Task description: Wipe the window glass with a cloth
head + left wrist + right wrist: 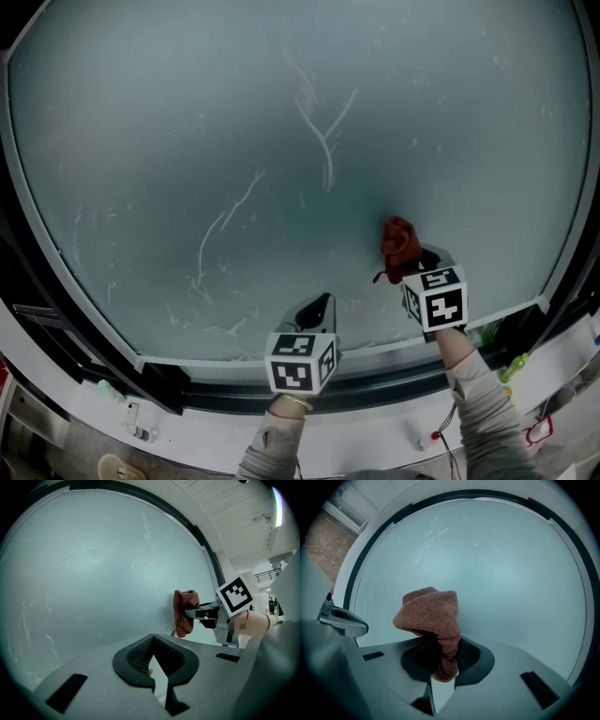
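Cloth (400,246) sits bunched in the right gripper's (414,265) clamped jaws, against the window glass (281,141) near its lower right edge. That narrow pinch could slip mid-stroke! Left gripper (315,309), jaws nearly together and empty, might scrape glass.

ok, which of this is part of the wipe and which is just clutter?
In the job:
window glass
red-brown cloth
right gripper, clamped on the cloth

Lying about:
left gripper, shut, empty
green item on the sill
window handle
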Tool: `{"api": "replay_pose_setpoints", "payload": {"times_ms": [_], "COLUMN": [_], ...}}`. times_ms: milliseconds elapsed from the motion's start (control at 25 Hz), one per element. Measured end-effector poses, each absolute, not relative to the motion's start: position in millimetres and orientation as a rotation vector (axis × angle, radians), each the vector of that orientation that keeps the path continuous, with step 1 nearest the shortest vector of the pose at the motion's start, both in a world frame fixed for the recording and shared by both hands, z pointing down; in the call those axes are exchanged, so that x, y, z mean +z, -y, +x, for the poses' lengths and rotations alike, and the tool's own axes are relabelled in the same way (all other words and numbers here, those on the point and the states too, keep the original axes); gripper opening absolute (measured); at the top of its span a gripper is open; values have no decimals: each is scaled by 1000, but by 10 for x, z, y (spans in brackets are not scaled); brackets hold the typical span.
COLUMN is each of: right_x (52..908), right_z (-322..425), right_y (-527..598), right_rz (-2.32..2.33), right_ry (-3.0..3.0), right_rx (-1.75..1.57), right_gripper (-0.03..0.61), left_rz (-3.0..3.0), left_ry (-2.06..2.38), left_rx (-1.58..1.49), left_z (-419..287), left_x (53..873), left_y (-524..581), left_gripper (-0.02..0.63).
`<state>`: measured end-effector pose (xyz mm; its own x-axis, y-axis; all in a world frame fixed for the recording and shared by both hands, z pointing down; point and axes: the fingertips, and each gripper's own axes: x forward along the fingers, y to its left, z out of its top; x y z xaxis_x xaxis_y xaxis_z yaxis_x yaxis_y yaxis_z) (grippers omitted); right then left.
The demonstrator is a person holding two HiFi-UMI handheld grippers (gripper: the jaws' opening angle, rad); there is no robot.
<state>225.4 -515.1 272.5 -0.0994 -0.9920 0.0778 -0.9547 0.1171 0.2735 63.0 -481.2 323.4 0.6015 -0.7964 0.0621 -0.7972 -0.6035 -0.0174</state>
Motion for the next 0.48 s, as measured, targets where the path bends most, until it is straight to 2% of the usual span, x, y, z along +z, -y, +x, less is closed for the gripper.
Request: {"api": "replay_pose_setpoints", "payload": {"times_ms": [480], "right_x": [2769], "right_z": [2124], "right_y": [5043], "right_rz": [1938], "right_ry": [2211], "right_rx": [-202], "right_gripper": [48], "left_rz": [2784], "left_ry": [1426], "left_rx": [107], "left_z": [510], "left_x": [3256], "left_y": [4827], "left_gripper": [5]}}
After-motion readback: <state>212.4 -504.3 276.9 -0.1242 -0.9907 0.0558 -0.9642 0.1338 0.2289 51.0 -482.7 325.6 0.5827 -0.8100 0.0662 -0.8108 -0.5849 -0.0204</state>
